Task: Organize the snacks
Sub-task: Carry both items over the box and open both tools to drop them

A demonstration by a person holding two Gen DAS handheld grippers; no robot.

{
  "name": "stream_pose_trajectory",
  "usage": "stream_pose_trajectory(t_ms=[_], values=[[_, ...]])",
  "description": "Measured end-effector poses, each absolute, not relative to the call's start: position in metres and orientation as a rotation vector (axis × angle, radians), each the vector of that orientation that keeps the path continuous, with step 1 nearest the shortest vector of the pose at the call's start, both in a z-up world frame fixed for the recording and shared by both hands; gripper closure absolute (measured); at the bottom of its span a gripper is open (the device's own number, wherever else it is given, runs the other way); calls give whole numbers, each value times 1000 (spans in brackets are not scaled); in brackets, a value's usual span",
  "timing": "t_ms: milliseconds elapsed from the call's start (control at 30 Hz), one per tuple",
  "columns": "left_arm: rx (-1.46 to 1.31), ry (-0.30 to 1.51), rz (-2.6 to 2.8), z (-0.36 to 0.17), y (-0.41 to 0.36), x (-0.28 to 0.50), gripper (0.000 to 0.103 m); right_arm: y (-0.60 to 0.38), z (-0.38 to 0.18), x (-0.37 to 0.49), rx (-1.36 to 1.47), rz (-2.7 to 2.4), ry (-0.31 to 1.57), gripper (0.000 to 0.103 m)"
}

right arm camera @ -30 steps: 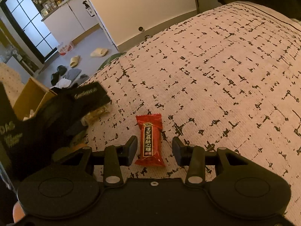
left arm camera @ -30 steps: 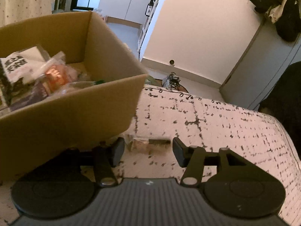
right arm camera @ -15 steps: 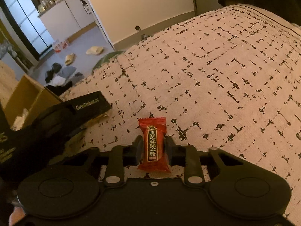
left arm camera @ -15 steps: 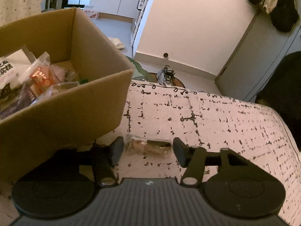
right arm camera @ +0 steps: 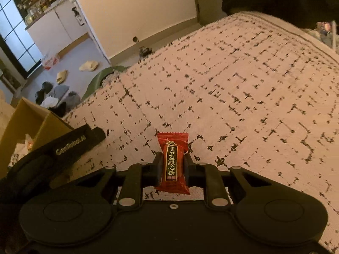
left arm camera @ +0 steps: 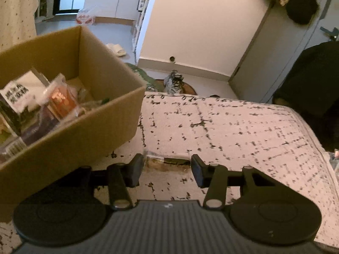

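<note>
While your right gripper [right arm camera: 172, 167] clamps the red foil candy wrapper with gold lettering [right arm camera: 172, 163] by its middle, the candy stands upright between the pads, above the pink bedspread with black dashes [right arm camera: 243, 97]. Your left gripper [left arm camera: 167, 167] has just been closing; the clear-wrapped brown snack bar [left arm camera: 167, 161] lies crosswise between its fingers, which appear to touch its ends. Left of it sits the open brown cardboard box [left arm camera: 74, 131], already holding several packets.
</note>
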State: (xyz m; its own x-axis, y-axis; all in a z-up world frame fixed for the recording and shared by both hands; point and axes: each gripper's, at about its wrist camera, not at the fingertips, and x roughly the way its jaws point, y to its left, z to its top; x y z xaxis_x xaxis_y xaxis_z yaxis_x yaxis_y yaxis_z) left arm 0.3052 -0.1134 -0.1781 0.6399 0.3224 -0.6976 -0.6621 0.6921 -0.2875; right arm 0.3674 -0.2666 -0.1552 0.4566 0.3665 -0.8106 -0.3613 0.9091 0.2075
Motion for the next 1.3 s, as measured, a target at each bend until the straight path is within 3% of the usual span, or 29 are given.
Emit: stream_pose_trajectory(t_ms=[767, 1300], values=[[-596, 577, 470, -79, -83, 232, 55, -229, -53, 296, 97, 499, 768, 83], [-589, 560, 487, -71, 8, 205, 55, -163, -59, 280, 69, 564, 723, 83]])
